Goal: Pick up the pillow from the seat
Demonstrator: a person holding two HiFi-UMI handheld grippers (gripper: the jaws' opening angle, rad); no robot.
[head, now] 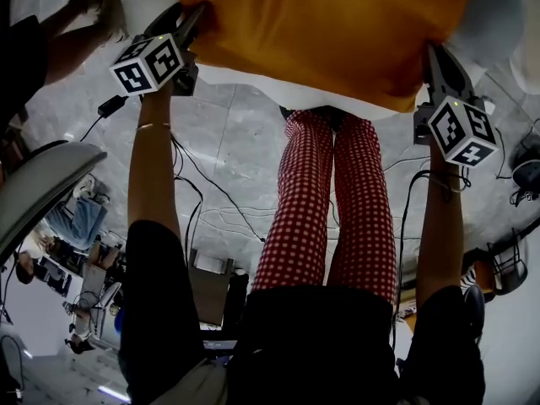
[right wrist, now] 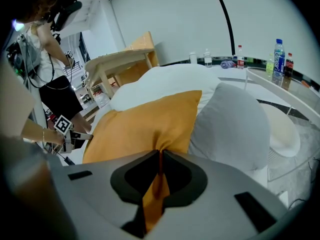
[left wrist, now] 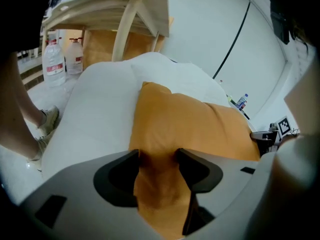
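Left tool [left wrist: 157, 156] wide, pillow [left wrist: 195, 124] between | right tool [right wrist: 160, 155] pinching pillow

The pillow [head: 321, 32] is coloured plain orange; the seat [left wrist: 100, 104] white. At the pillow's 3 o'clock, a pale grey cushion [right wrist: 230, 124] is seen. The trousers [head: 329, 201] are checked red and white. The left hand-held gripper [left wrist: 157, 156] and right hand-held gripper [right wrist: 160, 156] are coloured grey with black jaw linings, and their cubes are patterned black-and-white. The floor [head: 236, 142] is marbled grey.
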